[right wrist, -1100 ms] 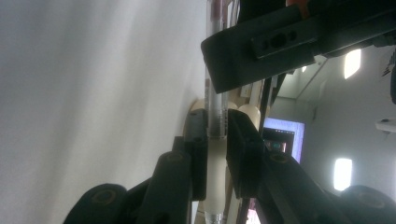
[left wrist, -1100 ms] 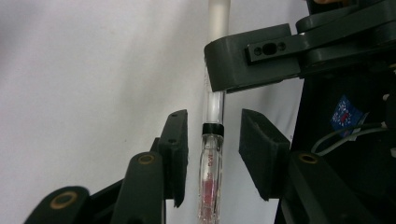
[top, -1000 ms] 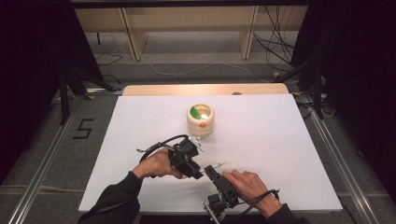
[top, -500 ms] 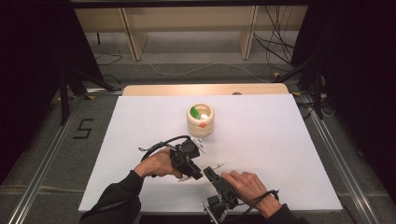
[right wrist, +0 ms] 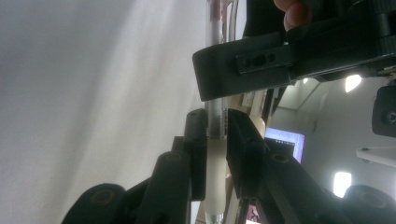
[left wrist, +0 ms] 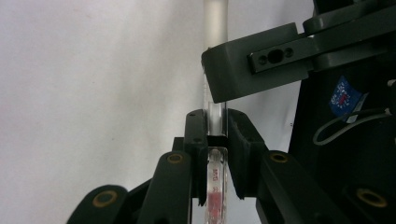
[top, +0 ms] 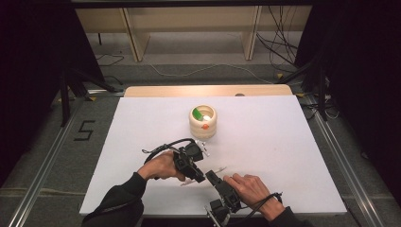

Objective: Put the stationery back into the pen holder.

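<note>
- Gripping the pen [left wrist: 215, 186], the left gripper [left wrist: 215, 135] has just been closing its jaws, which now pinch the clear barrel just beside the right gripper [right wrist: 215, 126].
- Right jaws stay pressed on the same pen's pale end, likely its cap, though the view is cramped.
- Both ends held, a pull-apart looks ready.
- Beyond the pen stands the wooden pot [top: 203, 121].

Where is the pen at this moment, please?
In the high view the pen sits near the front edge of the white table, gripped between the left gripper and right gripper, on the near side of the wooden cup.
</note>
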